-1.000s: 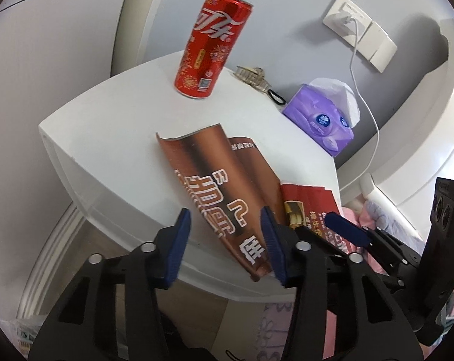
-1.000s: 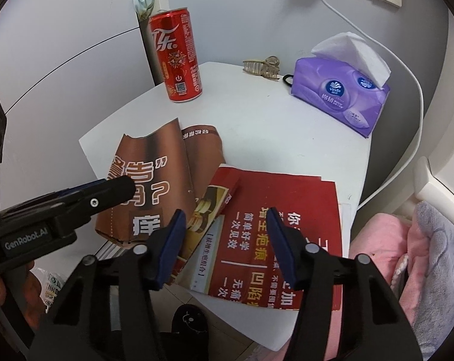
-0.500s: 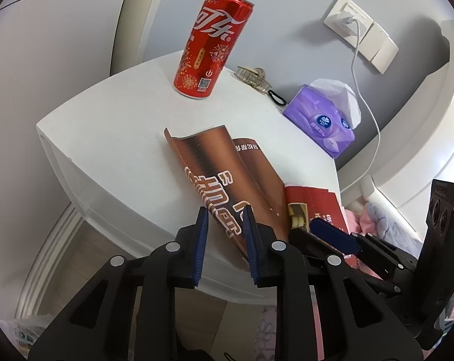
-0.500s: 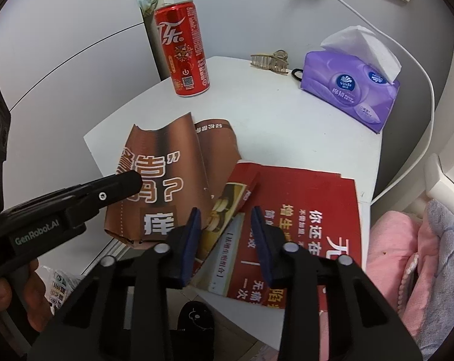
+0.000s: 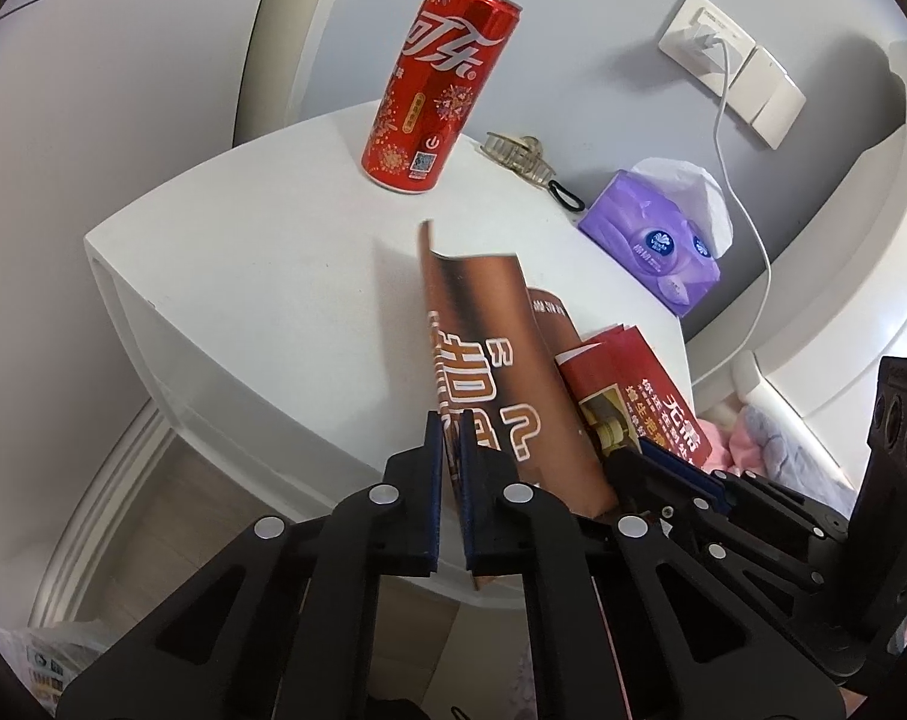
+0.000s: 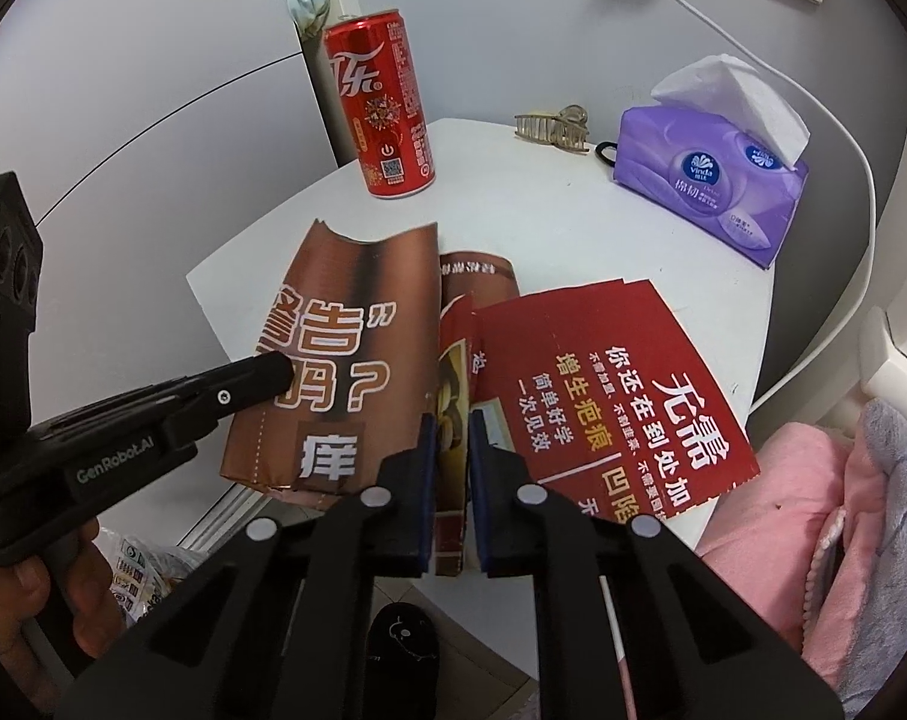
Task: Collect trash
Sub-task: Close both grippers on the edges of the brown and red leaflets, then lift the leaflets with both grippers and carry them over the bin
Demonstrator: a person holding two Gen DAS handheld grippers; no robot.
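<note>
- Two flyers on bench (image 5: 261, 276), long axes running away from hand-held grippers.
- Left hand-held gripper (image 5: 445, 438), just closed, pinches brown flyer (image 5: 483, 324) near edge.
- Right hand-held gripper (image 6: 451, 426), just closed, pinches red flyer (image 6: 603, 384) near fold.

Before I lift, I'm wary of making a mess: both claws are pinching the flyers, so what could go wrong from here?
1. The left claw grips the brown flyer and the right claw grips the red flyer; the sheets overlap, so pulling apart might tear one.
2. A lifted brown flyer could swing into the upright cola can and tip it.
</note>
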